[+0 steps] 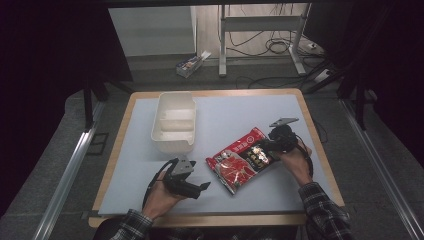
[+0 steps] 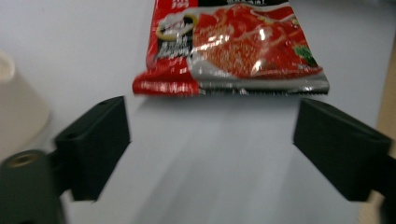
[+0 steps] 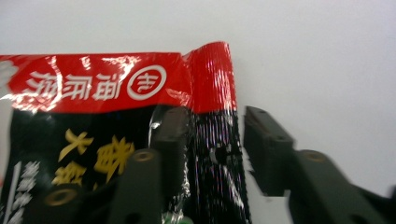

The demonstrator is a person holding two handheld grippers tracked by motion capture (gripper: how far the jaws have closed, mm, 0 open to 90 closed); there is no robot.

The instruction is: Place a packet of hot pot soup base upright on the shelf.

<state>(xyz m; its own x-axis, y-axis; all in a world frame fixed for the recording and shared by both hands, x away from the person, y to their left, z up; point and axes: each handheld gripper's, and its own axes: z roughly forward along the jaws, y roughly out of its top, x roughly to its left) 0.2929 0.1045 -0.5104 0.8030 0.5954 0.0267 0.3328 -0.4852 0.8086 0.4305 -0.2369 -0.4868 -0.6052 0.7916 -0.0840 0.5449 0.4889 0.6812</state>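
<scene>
A glossy red and black plastic food packet (image 1: 243,159) is seen lying flat on the pale grey table mat (image 1: 235,112), right of centre in the high view, set at a slant. Its upper right edge is straddled by the right gripper (image 1: 270,145), held by the person's right hand (image 1: 296,161). In the right gripper view the black jaws are seen partly closed, one resting over the packet's face and the other just off its crimped side seam (image 3: 215,116); whether the seam is actually pinched cannot be told. The left gripper (image 1: 199,189), held in the left hand (image 1: 159,196) at the lower left of the high view, is seen with its jaws spread wide and nothing between them, pointed at the packet's near end (image 2: 233,51) and apart from it. A white rectangular plastic tub (image 1: 174,121) stands at the upper left of the mat.
</scene>
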